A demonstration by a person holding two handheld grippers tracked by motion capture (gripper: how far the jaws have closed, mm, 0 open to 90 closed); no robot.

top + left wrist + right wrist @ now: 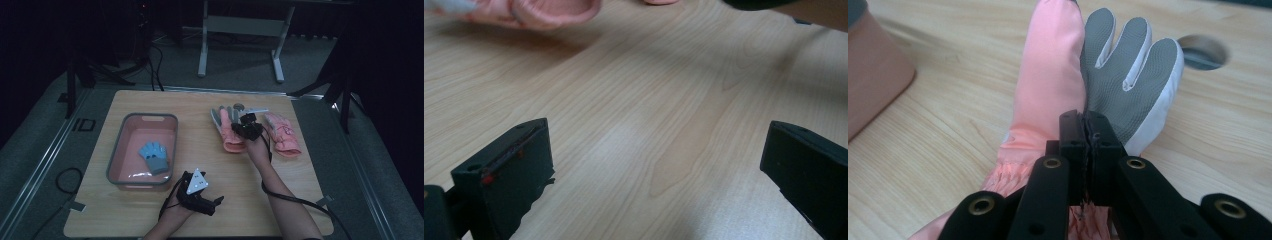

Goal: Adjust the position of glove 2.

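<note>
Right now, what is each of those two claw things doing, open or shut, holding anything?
Left gripper: open, holding nothing, over bare table.
Right gripper: jaws shut, on the pink glove near its cuff; whether fabric is pinched cannot be told.

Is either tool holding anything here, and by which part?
The right tool is shut on the pink glove, pinching it in the palm area just above the cuff. The left tool is open over bare table, holding nothing.

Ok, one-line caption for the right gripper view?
Right gripper, jaws closed over a pink glove with a grey palm, on the wooden table.
</note>
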